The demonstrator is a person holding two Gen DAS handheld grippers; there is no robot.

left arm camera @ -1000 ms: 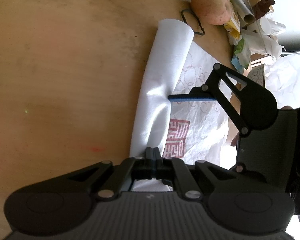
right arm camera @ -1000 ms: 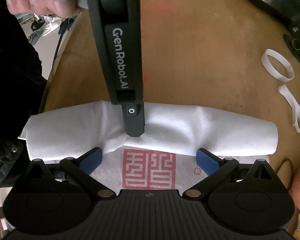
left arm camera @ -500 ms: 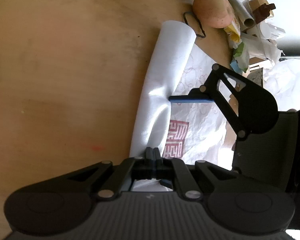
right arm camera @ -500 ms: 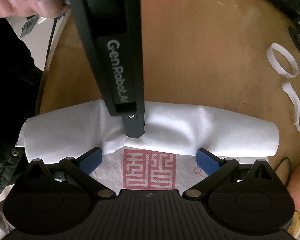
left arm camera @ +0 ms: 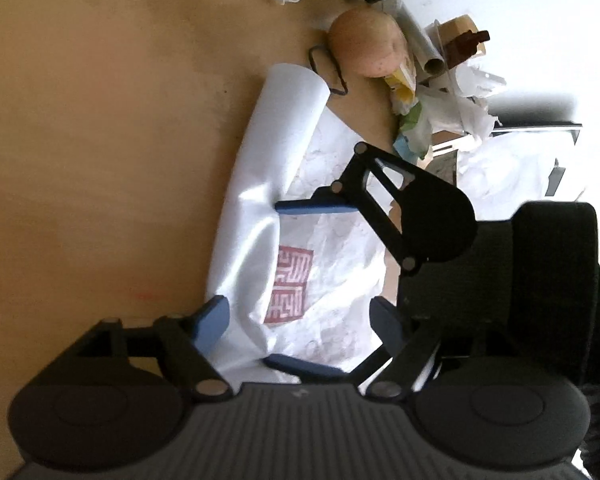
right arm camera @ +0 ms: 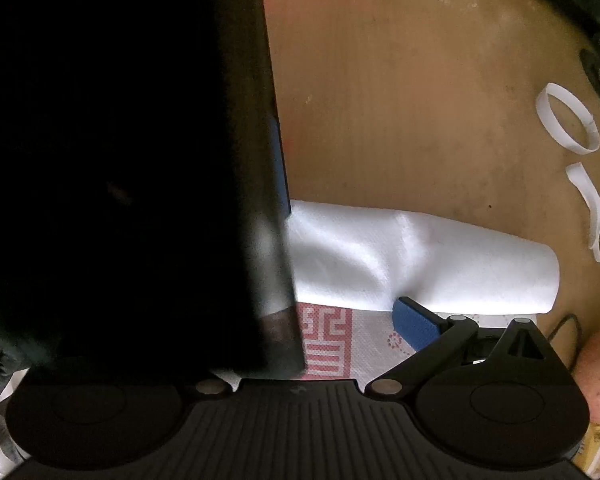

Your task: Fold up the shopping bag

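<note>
On the wooden tabletop a white shopping bag is laid flat, one long edge rolled over above a red square print. The left tool is seen with its blue pads spread wide over the bag, nothing gripped. The right tool is likewise spread apart, its pads resting on the bag. Beyond the bag's far end a potato and crumpled wrappers are seen; two white loops lie apart on bare wood.
</note>
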